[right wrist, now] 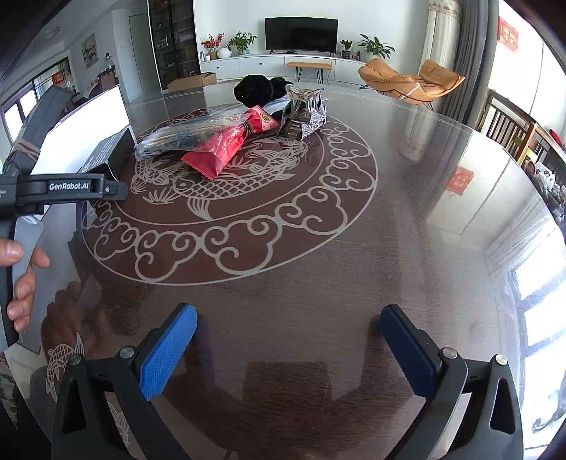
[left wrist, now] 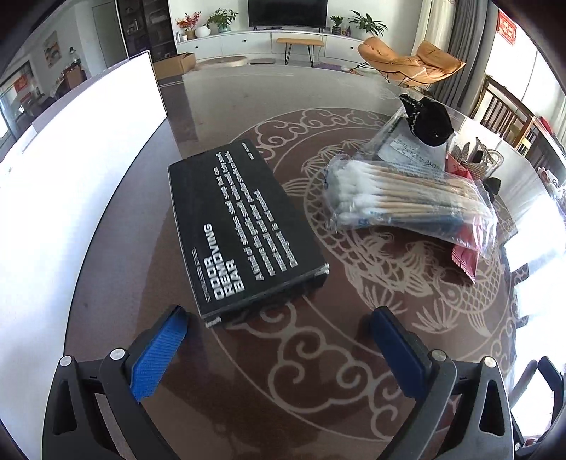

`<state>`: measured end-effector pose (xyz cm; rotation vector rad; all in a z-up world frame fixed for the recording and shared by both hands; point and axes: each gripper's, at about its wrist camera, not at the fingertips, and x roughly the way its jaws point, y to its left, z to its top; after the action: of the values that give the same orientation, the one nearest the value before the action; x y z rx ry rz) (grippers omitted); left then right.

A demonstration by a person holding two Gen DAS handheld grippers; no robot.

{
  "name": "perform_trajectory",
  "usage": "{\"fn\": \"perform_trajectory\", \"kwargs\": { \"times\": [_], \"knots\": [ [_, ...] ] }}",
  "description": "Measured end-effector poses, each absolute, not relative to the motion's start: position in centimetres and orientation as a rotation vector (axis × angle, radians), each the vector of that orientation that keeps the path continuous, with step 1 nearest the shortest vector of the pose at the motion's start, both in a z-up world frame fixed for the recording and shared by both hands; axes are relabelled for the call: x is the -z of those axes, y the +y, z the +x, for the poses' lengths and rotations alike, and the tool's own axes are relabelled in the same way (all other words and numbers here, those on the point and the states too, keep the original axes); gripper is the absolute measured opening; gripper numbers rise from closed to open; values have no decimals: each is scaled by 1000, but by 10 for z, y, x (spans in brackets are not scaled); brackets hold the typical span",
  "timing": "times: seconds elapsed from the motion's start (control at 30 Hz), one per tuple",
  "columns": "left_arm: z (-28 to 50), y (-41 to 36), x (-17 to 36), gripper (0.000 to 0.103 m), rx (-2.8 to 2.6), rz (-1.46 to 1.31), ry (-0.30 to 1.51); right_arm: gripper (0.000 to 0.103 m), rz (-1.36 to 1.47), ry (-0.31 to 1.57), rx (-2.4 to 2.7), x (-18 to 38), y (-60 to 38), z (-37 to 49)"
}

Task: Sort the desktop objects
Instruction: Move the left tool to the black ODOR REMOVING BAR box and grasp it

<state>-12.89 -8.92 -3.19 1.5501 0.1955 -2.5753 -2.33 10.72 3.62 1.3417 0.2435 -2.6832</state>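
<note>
Black box [left wrist: 244,226] – one – lies before the left hand-held gripper [left wrist: 279,339], spread wide like the right hand-held gripper [right wrist: 288,343]

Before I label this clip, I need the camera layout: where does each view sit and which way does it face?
Left wrist: on the left gripper, low over the table, facing the black box and the cotton swab bag; both blue-padded fingers show, spread.
Right wrist: on the right gripper, over bare tabletop, facing the object pile; its open fingers show, plus a hand holding the other gripper at the left edge.
Shared: black box, swab bag, red packet, television.
</note>
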Motion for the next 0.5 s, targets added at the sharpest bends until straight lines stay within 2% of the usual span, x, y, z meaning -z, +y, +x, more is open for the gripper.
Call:
{"fn": "perform_trajectory", "kwargs": {
  "times": [0.43, 0.47, 0.5],
  "knots": [
    [-189, -119, 29, 102, 2517, 1571, 216, 103, 1344, 244, 2682, -36, 107, -23],
    [-189, -121, 26, 80, 2553, 1550, 194, 103, 1344, 244, 2682, -36, 107, -23],
    [-188, -123, 23, 64, 2583, 1530, 170, 103, 1344, 244, 2682, -36, 107, -23]
  ]
}}
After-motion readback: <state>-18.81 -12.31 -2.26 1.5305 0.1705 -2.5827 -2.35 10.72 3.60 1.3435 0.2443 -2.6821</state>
